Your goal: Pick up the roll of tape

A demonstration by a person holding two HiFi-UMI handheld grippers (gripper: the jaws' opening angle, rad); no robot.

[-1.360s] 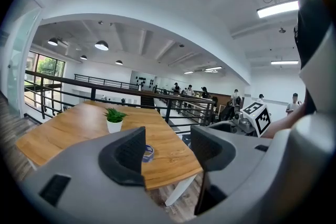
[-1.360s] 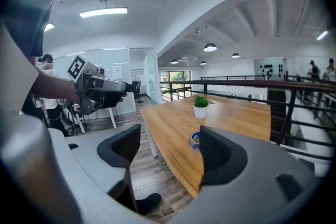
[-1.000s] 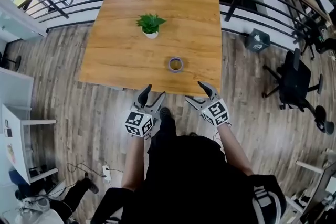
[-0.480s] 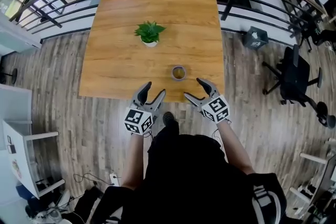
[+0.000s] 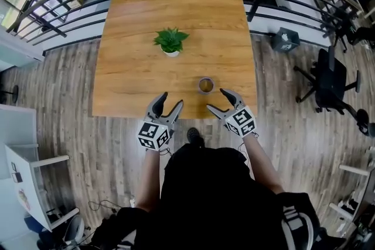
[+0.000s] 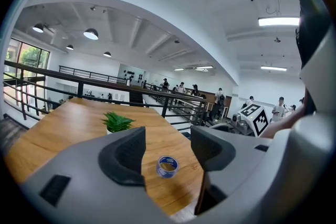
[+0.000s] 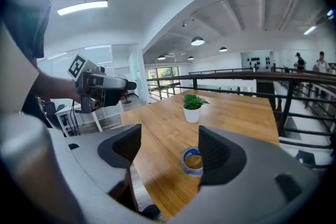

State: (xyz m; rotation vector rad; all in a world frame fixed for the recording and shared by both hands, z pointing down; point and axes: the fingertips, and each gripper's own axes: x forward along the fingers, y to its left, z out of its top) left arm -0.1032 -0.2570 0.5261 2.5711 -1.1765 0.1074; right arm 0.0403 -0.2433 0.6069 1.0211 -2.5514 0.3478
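**Desk:** What are you getting on the head view, biggest thing first?

**Operator:** I'm looking down on the wooden table (image 5: 135, 67), which is filling the middle of the view. The black railing (image 5: 64, 19) is curving round its far side and its left. To the right, on the plank floor, a black office chair (image 5: 331, 88) is standing well apart from the table.

**Desk:** And on the table?

**Operator:** A potted plant (image 5: 170, 42) is sitting upright near the middle, a little towards the far side. Nearer to me, I'm keeping both grippers over the near edge. The left gripper (image 5: 171, 99) is hovering left of centre with its jaws spread wide, and they are touching nothing. The right gripper (image 5: 215, 99) is hovering to the right of it, jaws also spread and gripping nothing.

**Desk:** Where is the tape?

**Operator:** The roll of tape (image 5: 205, 85) is lying flat on the table, in the near right part. It is close to the near edge and well apart from the plant. It is sitting just beyond the right gripper's far jaw tip, and I'm not seeing the pads pressing on it. In the right gripper view the right-hand jaw is covering part of the roll. In the left gripper view the roll is showing in the gap between the jaws, farther out on the wood.
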